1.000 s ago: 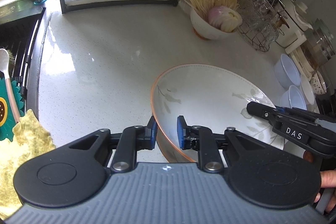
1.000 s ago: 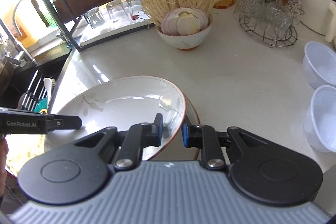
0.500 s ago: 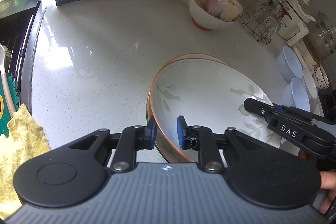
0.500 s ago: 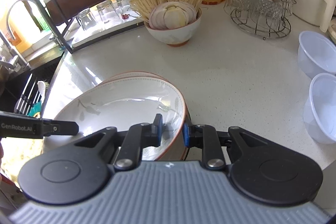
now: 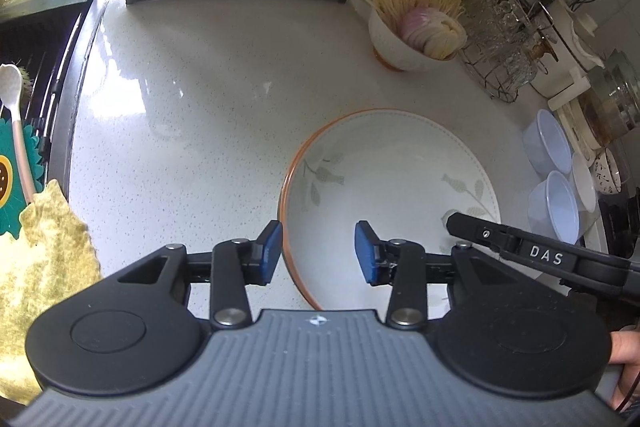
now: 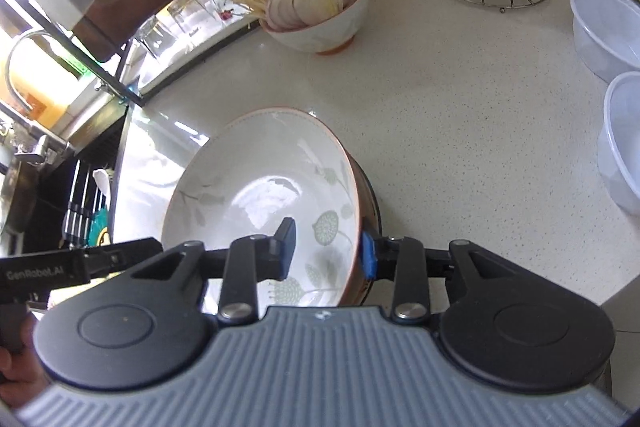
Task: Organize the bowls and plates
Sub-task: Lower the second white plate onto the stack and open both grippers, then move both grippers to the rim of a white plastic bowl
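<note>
Filling the lower frame, the left tool (image 5: 316, 251) is showing black linkage arms, silver screws, blue pads and ribbed grey housing; the right tool (image 6: 326, 251) is matching it.

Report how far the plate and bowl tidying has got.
Done: the leaf-patterned plate sits nested on another orange-rimmed dish on the counter. In hand: both tongs are opening off its rim; the left tongs and right tongs straddle the edge, pads no longer pinching. Left: two plastic bowls stand apart at the right, and the bowl of noodles and onion is untouched.
</note>
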The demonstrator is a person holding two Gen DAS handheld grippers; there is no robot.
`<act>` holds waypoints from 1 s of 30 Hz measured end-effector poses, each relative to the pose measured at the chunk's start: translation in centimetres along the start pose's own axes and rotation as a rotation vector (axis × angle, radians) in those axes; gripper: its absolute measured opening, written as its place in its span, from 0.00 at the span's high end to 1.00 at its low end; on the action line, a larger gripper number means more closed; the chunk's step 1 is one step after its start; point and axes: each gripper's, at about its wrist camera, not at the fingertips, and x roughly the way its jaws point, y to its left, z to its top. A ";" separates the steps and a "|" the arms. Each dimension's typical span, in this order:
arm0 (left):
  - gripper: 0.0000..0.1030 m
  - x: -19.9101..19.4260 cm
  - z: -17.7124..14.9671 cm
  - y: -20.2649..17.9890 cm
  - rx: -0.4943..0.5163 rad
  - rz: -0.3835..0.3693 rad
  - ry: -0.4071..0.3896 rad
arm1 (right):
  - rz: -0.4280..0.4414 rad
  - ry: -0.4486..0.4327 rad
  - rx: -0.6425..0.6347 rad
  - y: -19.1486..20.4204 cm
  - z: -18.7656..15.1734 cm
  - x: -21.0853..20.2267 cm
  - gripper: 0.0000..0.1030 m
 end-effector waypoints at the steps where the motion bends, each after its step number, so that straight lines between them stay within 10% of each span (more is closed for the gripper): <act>1: 0.56 -0.2 0.1 -0.2 0.007 0.001 -0.006 | -0.003 0.007 -0.001 0.1 0.1 -0.1 0.66; 16: 0.56 -0.7 0.6 -3.3 0.071 -0.013 -0.053 | -0.045 0.004 -0.038 0.0 0.2 -2.1 0.63; 30: 0.56 -5.4 3.2 -6.2 0.236 -0.070 -0.186 | -0.104 -0.206 -0.019 1.4 1.4 -7.7 0.63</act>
